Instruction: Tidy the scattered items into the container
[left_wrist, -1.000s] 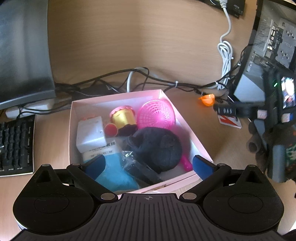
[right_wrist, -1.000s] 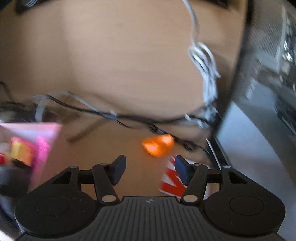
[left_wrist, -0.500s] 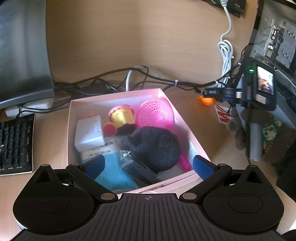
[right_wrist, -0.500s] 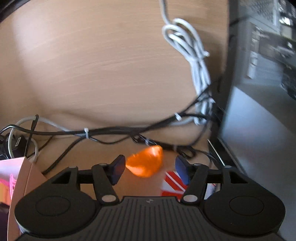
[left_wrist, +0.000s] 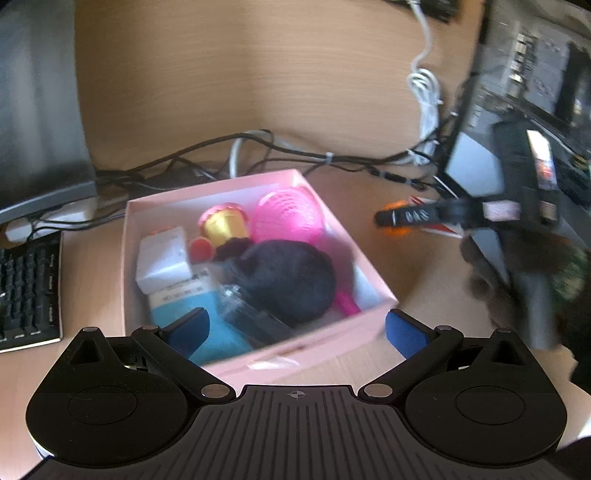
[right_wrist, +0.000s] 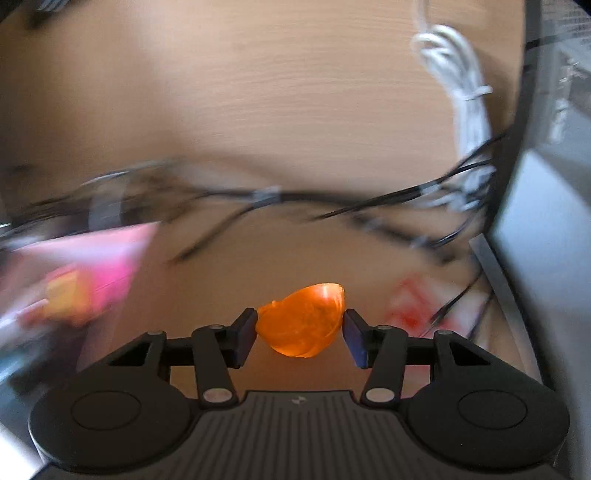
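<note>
A pink open box (left_wrist: 373, 275) sits on the wooden desk and holds several items: a pink sieve (left_wrist: 290, 218), a yellow toy cup, a white block, a dark woolly ball (left_wrist: 291, 280) and a blue pack. My left gripper (left_wrist: 297, 326) is open and empty, just in front of the box's near wall. My right gripper (right_wrist: 300, 330) is shut on an orange plastic shell (right_wrist: 301, 323), to the right of the box (right_wrist: 92, 258). From the left wrist view the right gripper (left_wrist: 391, 218) hovers right of the box with the shell (left_wrist: 397, 232) in it.
Black and white cables (left_wrist: 280, 151) run behind the box. A keyboard (left_wrist: 27, 295) lies at the left under a monitor (left_wrist: 37, 110). A red-and-white card (right_wrist: 417, 306) lies by a computer case (right_wrist: 546, 221) at the right.
My right gripper closed on the orange shell and swung left toward the box. My left gripper shifted a little; the view is blurred.
</note>
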